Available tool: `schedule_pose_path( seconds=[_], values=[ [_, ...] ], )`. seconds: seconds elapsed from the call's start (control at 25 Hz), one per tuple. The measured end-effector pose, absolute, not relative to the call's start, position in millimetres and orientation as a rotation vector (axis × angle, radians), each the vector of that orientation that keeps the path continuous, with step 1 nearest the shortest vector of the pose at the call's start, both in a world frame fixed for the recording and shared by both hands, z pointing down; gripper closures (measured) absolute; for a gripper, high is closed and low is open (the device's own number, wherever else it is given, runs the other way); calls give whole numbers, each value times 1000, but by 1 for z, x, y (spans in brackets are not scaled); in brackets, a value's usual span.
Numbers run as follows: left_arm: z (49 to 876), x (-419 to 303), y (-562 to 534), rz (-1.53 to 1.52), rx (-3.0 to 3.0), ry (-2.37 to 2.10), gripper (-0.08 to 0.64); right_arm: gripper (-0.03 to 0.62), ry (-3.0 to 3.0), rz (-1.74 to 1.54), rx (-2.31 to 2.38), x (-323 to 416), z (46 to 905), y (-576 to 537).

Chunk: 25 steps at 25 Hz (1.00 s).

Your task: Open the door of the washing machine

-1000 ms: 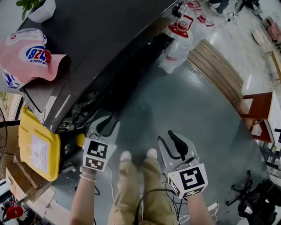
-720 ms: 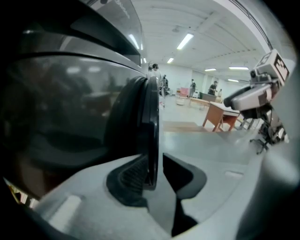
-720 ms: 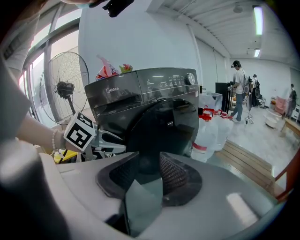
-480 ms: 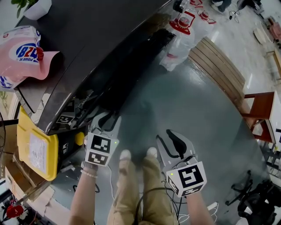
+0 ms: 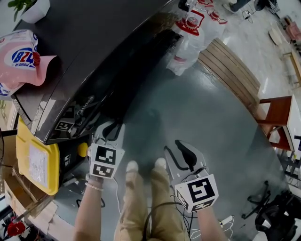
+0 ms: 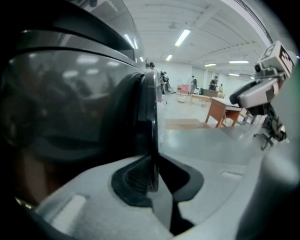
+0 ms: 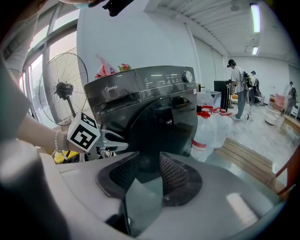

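The dark grey washing machine (image 5: 89,42) stands at the upper left of the head view, its round black door (image 5: 124,82) facing the floor side. My left gripper (image 5: 111,130) is at the door's left edge. In the left gripper view the door's thin rim (image 6: 151,117) runs straight between the pads, and the gripper (image 6: 153,176) is shut on it. My right gripper (image 5: 180,151) hangs over the floor, apart from the machine, open and empty. The right gripper view shows the machine's front, the door (image 7: 161,124) and the left gripper (image 7: 111,139) at its side.
A pink detergent bag (image 5: 23,59) and a plant pot (image 5: 33,7) sit on the machine's top. A yellow box (image 5: 35,157) stands left of it, water bottles (image 5: 188,42) right of it. A wooden bench (image 5: 230,75), a brown chair (image 5: 277,117) and a fan (image 7: 63,89) are nearby.
The head view has drifted slightly, so the machine sits a little higher in frame. The left gripper stays at the door's edge; the right gripper has barely moved.
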State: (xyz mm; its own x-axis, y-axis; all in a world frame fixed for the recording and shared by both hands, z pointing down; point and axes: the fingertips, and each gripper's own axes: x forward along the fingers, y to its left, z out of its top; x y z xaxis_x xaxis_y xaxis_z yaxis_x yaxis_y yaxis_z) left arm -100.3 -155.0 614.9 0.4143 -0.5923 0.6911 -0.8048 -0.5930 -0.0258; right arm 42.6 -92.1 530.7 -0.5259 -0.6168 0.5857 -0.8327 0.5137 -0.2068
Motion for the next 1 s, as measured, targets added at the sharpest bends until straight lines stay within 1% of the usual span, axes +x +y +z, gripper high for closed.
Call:
schedule_pose_path(
  seconds=[1.0],
  values=[
    [614,-88,-148,986,2320,-1240,520,471,-2341,664,1138,54,532,-73]
  ],
)
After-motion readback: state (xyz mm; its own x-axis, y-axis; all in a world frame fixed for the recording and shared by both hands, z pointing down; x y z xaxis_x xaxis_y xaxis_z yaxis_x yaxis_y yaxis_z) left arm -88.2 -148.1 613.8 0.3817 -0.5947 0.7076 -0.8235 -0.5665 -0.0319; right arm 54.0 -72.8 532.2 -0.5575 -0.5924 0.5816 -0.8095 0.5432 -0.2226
